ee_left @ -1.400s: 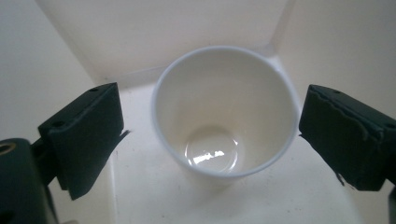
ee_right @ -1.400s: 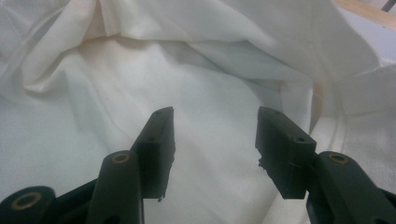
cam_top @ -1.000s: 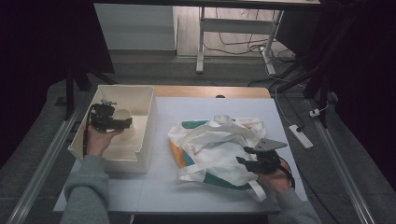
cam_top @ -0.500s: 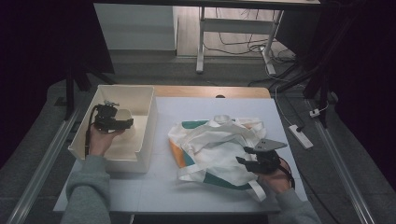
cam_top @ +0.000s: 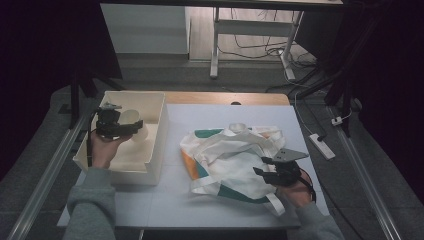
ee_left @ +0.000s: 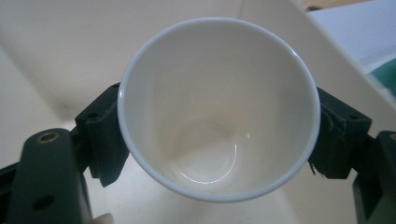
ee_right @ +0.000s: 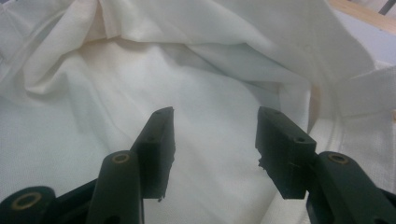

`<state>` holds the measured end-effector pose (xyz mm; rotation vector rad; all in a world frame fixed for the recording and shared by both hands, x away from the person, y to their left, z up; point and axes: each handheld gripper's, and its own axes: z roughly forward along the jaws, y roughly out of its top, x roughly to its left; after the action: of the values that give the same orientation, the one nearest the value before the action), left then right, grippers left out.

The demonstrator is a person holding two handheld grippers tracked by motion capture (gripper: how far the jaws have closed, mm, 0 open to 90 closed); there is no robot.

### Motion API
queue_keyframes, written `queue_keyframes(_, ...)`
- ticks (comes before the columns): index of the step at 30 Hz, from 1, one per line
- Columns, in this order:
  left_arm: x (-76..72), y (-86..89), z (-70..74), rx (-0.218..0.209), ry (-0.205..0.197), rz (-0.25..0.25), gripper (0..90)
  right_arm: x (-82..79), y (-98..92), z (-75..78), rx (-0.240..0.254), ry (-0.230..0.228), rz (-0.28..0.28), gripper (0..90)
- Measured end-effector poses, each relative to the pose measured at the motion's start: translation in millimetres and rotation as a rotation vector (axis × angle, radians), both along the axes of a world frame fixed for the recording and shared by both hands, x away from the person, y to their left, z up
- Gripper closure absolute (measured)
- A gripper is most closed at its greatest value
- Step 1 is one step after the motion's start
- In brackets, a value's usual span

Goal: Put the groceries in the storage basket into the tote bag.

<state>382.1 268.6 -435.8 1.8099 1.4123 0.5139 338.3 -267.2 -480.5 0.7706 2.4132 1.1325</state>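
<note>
Cup [ee_left: 219, 107] glossy white ceramic; tote bag [cam_top: 235, 160] matt woven cloth; bin [cam_top: 155, 135] smooth plastic.

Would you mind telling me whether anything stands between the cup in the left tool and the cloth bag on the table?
Yes: the white bin's right wall stands between the cup, held over the bin, and the cloth bag. Beyond it lies bare table.

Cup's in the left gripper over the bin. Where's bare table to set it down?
Free: the white tabletop strip beyond the tote bag, the lane between bin and bag, and the near edge by the person's sleeves. Crowded: mid-right, where the bag spreads under the right gripper. The left gripper clamps the cup.
</note>
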Motion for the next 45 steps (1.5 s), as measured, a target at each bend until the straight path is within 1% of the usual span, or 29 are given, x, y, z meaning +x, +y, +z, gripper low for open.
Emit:
queue_keyframes(1, -1.6, -0.7, 2.5, -0.008, -0.01, -0.002, 20.5, 0.1, -0.2, 0.0, -0.002, 0.0, 0.0, 47.6)
queue_keyframes(4, -6.5, -2.1, 10.1, -0.008, -0.036, -0.009, 20.5, 0.1, 0.2, -0.4, -0.004, 0.002, 0.0, 47.7)
queue_keyframes(5, -8.3, -2.3, 12.6, -0.018, -0.046, -0.01, 20.5, 0.0, 0.4, -0.5, -0.004, 0.001, 0.0, 47.7)
queue_keyframes(8, -14.5, -0.6, 21.3, -0.057, -0.078, -0.02, 20.5, -0.2, 0.6, -0.1, -0.003, 0.0, 0.0, 47.6)
queue_keyframes(12, -25.5, 1.5, 35.9, -0.126, -0.135, -0.048, 20.5, -0.2, 0.6, -0.1, 0.0, 0.0, -0.002, 47.6)
queue_keyframes(15, -34.1, -0.7, 47.2, -0.159, -0.178, -0.077, 20.5, -0.2, 0.8, -0.1, -0.001, 0.0, -0.001, 47.6)
queue_keyframes(19, -41.9, -6.9, 57.7, -0.2, -0.214, -0.123, 20.5, -0.3, 1.5, -0.1, -0.001, -0.001, 0.002, 47.7)
queue_keyframes(24, -46.9, -14.6, 64.3, -0.239, -0.235, -0.175, 20.6, -0.3, 1.9, -0.5, -0.003, -0.001, 0.004, 47.6)
queue_keyframes(27, -49.9, -19.0, 67.8, -0.248, -0.249, -0.195, 20.5, -0.3, 2.0, -0.6, -0.002, -0.001, 0.004, 47.6)
queue_keyframes(30, -51.7, -25.8, 69.8, -0.255, -0.253, -0.221, 20.5, -0.2, 2.1, -0.9, -0.003, 0.0, 0.005, 47.6)
queue_keyframes(40, -53.0, -58.6, 71.5, -0.28, -0.239, -0.348, 20.5, -1.3, 3.3, 0.0, 0.006, -0.009, 0.008, 47.7)
queue_keyframes(45, -53.7, -79.4, 71.0, -0.263, -0.228, -0.409, 20.5, -2.8, 5.1, 1.9, 0.014, -0.021, 0.018, 47.7)
